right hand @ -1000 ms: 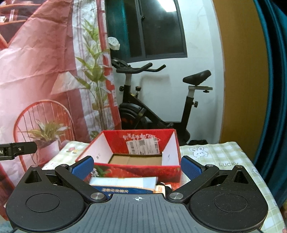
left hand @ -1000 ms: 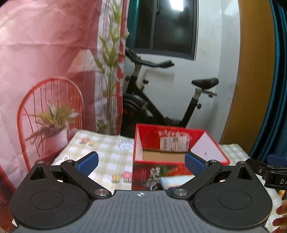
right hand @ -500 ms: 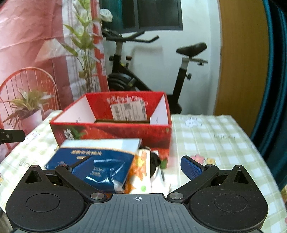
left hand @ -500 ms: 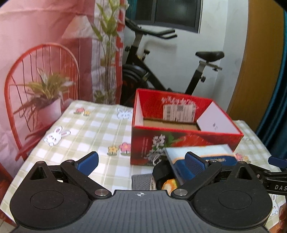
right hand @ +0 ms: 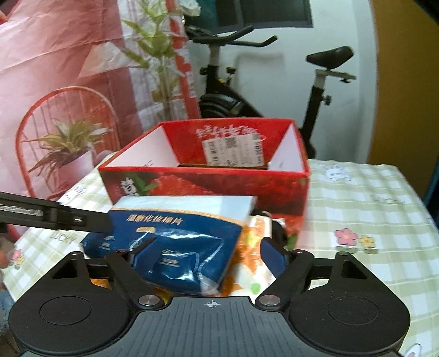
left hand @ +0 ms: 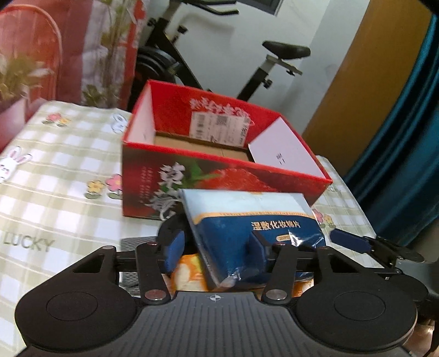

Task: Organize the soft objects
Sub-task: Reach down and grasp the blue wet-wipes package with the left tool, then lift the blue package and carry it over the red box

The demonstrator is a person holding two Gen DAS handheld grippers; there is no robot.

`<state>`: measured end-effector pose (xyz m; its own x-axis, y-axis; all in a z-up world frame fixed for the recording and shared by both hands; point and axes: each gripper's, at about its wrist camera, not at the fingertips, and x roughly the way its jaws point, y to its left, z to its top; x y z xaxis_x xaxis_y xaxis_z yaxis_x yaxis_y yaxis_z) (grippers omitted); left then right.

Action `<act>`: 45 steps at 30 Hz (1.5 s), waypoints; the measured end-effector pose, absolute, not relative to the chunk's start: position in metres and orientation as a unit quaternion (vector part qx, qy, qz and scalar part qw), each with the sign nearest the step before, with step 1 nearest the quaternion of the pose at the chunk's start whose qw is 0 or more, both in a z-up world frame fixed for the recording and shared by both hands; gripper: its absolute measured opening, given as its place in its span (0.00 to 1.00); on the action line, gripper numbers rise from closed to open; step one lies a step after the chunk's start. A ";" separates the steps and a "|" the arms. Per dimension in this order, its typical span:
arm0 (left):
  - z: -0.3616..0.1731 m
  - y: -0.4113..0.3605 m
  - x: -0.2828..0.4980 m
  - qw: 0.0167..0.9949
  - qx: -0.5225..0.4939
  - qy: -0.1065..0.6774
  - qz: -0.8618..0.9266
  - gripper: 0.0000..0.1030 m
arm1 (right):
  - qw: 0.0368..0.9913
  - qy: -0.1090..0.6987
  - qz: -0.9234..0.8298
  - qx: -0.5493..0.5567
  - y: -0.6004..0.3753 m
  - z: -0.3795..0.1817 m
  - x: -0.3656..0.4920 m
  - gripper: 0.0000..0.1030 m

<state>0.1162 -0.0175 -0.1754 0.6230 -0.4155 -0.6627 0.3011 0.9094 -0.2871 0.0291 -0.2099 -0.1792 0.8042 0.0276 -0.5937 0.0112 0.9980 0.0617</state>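
Both grippers are closing around the blue cotton-pad pack — left gripper and right gripper not yet pinching it; the pack is lying at six o'clock of the red box.

The setting was a room in a private home. An exercise bike stood against the white wall below a dark window. The table carried a checked cloth printed with rabbits and flowers. A teal curtain hung beside a wooden door, and a printed pink backdrop covered one side.
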 end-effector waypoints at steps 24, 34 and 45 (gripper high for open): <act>-0.189 -0.024 0.135 0.876 -0.140 0.379 -0.265 0.51 | 0.950 0.306 0.049 0.045 -0.204 -0.176 0.038 0.58; -0.152 -0.023 0.122 0.892 -0.130 0.329 -0.281 0.51 | 0.963 0.261 0.055 0.032 -0.199 -0.139 0.026 0.58; -0.104 -0.024 0.131 0.909 -0.122 0.266 -0.297 0.51 | 0.976 0.206 0.072 -0.002 -0.196 -0.080 0.032 0.58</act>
